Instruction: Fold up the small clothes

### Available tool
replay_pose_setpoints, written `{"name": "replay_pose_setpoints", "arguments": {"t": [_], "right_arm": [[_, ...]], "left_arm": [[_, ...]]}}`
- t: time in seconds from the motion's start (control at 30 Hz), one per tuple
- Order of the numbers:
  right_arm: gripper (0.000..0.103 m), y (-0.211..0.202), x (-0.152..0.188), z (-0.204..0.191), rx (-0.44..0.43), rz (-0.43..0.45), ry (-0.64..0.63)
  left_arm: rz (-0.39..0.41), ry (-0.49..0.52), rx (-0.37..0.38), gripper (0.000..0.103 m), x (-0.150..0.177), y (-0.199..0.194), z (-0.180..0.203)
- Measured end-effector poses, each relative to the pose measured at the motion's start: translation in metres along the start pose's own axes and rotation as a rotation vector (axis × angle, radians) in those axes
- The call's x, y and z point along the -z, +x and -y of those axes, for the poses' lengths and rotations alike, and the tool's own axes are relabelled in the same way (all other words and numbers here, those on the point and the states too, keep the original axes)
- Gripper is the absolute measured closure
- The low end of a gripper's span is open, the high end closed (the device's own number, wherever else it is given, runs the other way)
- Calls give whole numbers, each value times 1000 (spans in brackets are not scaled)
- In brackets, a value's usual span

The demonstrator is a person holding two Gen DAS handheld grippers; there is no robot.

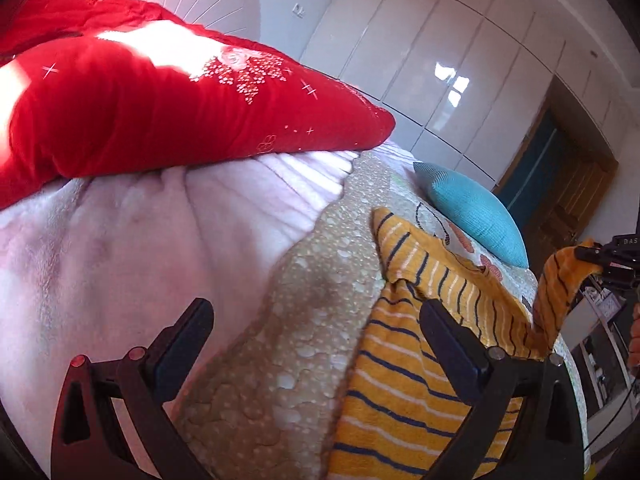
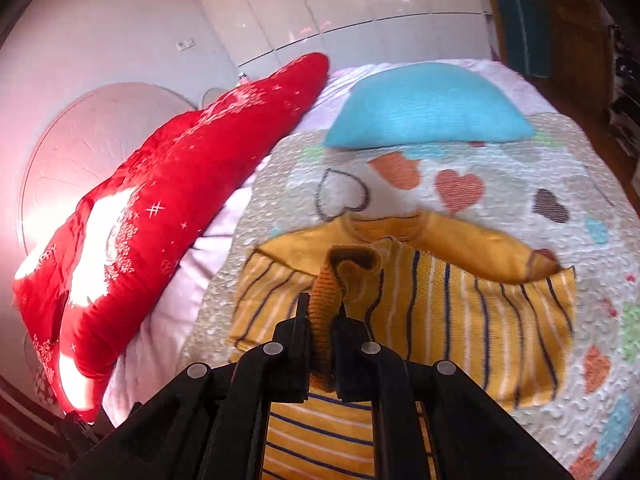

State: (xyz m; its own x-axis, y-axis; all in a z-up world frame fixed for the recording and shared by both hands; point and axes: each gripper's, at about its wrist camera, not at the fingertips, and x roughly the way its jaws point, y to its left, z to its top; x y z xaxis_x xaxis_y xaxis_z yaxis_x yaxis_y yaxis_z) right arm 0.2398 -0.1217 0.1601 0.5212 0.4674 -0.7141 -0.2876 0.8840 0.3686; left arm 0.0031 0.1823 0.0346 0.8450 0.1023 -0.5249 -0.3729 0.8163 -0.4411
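A small yellow sweater with dark and white stripes [image 2: 460, 312] lies on a quilted heart-print bedspread [image 2: 500, 184]. My right gripper [image 2: 322, 308] is shut on the sweater's ribbed sleeve cuff [image 2: 324, 292] and holds it lifted over the sweater's body. In the left wrist view the same sweater [image 1: 404, 380] lies at lower right, with the sleeve [image 1: 560, 288] pulled up by the right gripper [image 1: 600, 258] at the right edge. My left gripper [image 1: 316, 340] is open and empty, its right finger [image 1: 452, 348] over the sweater's left edge.
A large red embroidered pillow [image 1: 160, 112] lies along the left on a pale pink blanket [image 1: 120, 248]. A turquoise cushion [image 2: 428, 108] sits at the bed's far end. White wardrobe doors [image 1: 440, 60] and a wooden door [image 1: 568, 200] stand beyond.
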Motion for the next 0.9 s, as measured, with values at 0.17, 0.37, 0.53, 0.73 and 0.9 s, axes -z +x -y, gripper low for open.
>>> {"name": "replay_pose_setpoints", "arguments": {"t": [0.17,0.37,0.53,0.73,0.9], "right_arm": [[94,90,4,-57,-15,-98,-80],[93,172,15,-75,11,-189,-64],[87,216,22,-82,13,-259,-42],[85,230,22,-100,-129,-304,-17],[61,194,18,-103,-173,-284,-62]], "left_arm": [[-28,-62,-20,1,-4,6,-21],[-43,-99,-21,1,-7,10,-31],[-44,-92,-26,1,-7,12,-31],[-89,-88,-48,1,-6,26,-32],[-123,-99,-54,1,-3,33,-36]]}}
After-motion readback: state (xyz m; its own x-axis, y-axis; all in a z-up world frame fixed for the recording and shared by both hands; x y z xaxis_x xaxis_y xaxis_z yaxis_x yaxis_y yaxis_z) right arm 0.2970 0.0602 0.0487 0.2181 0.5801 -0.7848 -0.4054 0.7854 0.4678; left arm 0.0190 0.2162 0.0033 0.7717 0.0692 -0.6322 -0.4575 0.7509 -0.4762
